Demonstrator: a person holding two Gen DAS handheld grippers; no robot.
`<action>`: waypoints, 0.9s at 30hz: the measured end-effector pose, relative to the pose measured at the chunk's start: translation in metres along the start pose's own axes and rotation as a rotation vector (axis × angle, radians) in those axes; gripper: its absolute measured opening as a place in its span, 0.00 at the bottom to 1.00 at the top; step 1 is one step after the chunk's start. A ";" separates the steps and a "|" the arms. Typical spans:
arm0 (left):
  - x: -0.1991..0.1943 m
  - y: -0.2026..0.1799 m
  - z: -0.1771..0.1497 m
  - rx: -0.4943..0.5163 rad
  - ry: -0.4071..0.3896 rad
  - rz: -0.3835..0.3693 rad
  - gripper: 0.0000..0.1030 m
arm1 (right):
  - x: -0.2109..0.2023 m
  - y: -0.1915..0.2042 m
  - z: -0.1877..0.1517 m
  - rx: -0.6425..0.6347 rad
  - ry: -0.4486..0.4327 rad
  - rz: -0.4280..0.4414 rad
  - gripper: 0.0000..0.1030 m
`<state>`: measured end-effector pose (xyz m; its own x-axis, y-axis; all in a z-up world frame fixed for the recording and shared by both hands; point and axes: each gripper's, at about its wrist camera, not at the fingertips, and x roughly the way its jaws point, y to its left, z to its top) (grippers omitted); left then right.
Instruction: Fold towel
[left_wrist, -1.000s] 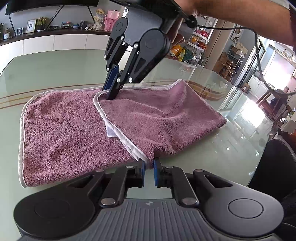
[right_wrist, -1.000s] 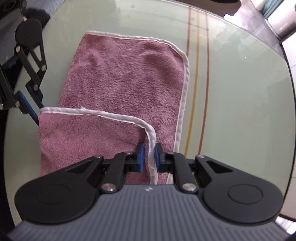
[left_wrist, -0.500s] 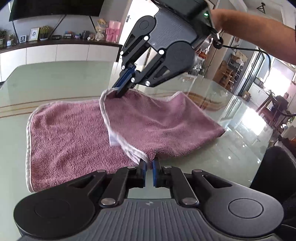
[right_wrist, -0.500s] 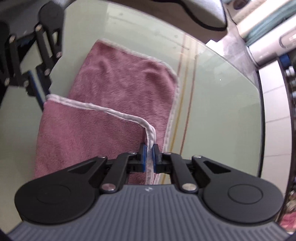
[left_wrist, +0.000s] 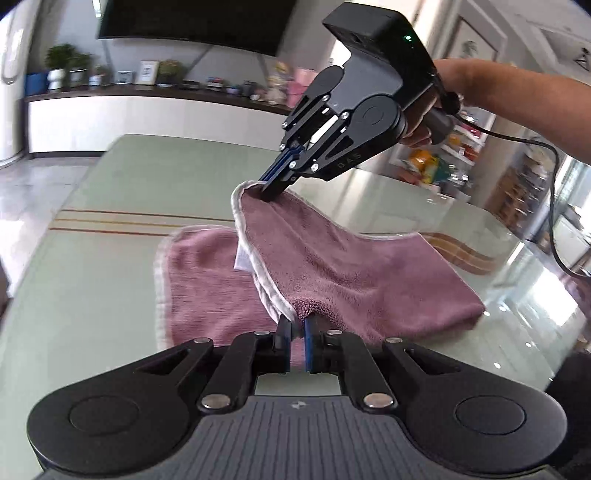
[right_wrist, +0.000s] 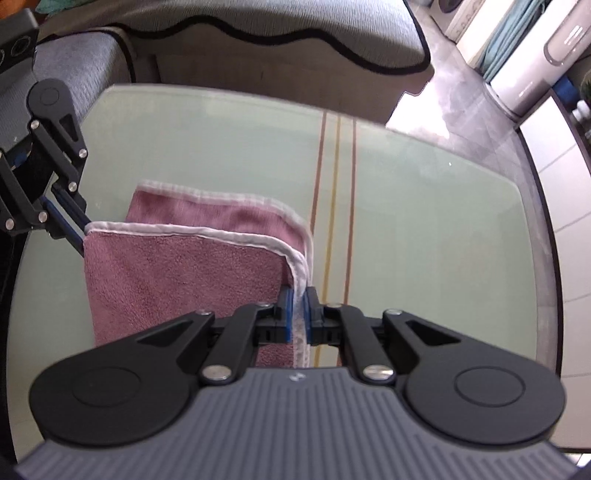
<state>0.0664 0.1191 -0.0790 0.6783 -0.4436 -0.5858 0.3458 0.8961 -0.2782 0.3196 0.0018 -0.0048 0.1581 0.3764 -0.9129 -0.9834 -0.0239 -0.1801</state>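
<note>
A mauve towel (left_wrist: 332, 266) with a white hem lies partly folded on the pale green glass table (left_wrist: 129, 192). Its upper layer is raised off the lower one by two corners. My left gripper (left_wrist: 294, 325) is shut on the near corner of that layer. In the same view my right gripper (left_wrist: 271, 190), held by a person's hand, is shut on the far corner, higher above the table. In the right wrist view the towel (right_wrist: 177, 277) hangs from my right gripper (right_wrist: 300, 299), and the left gripper (right_wrist: 83, 236) pinches the other corner at the left.
Brown and yellow stripes (right_wrist: 334, 192) run across the table beside the towel. A grey sofa (right_wrist: 221, 40) stands beyond the table's far edge. A black cable (left_wrist: 554, 206) trails from the right gripper. A white sideboard (left_wrist: 147, 118) with plants and frames lines the wall.
Both grippers have risen with the towel's top-layer corners, so that layer lifted off the lower one and now hangs between them. The right one climbed more.
</note>
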 end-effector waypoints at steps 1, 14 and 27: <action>-0.002 0.002 0.001 -0.005 0.003 0.014 0.07 | 0.003 0.000 0.005 -0.004 -0.002 0.003 0.06; -0.017 0.022 -0.005 -0.034 0.096 0.118 0.08 | 0.051 0.009 0.027 -0.001 0.046 0.059 0.06; -0.022 0.025 -0.007 -0.044 0.182 0.284 0.50 | -0.039 0.021 -0.033 0.341 -0.216 -0.118 0.63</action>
<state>0.0556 0.1517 -0.0780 0.6150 -0.1704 -0.7699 0.1287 0.9850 -0.1152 0.2957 -0.0441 0.0152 0.2849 0.5443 -0.7890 -0.9386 0.3255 -0.1144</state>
